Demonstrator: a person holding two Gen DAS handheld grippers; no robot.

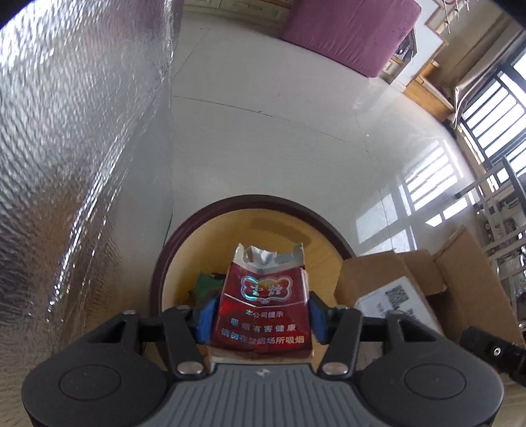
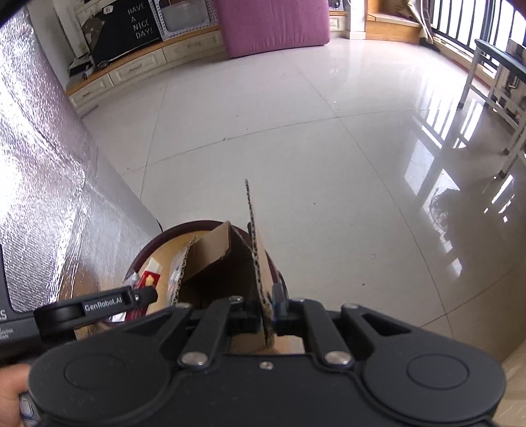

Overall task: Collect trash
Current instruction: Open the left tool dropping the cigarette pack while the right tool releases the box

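My left gripper (image 1: 261, 315) is shut on a torn red cigarette pack (image 1: 263, 305) and holds it over a round bin (image 1: 184, 230) with a dark red rim and yellow inside. Green trash (image 1: 207, 284) lies in the bin. My right gripper (image 2: 267, 312) is shut on a flap of an open brown cardboard box (image 2: 213, 262), held upright over the same bin (image 2: 148, 246). The box also shows in the left wrist view (image 1: 394, 282) with a white label. The left gripper's side (image 2: 98, 305) shows in the right wrist view, with the red pack (image 2: 148, 279) behind it.
A silver foil-covered wall (image 1: 65, 164) rises close on the left. Glossy white floor tiles (image 2: 296, 131) stretch ahead. A purple mattress (image 2: 269, 23) and low cabinets (image 2: 131, 69) stand at the back. A chair (image 2: 493, 82) and window bars are at the right.
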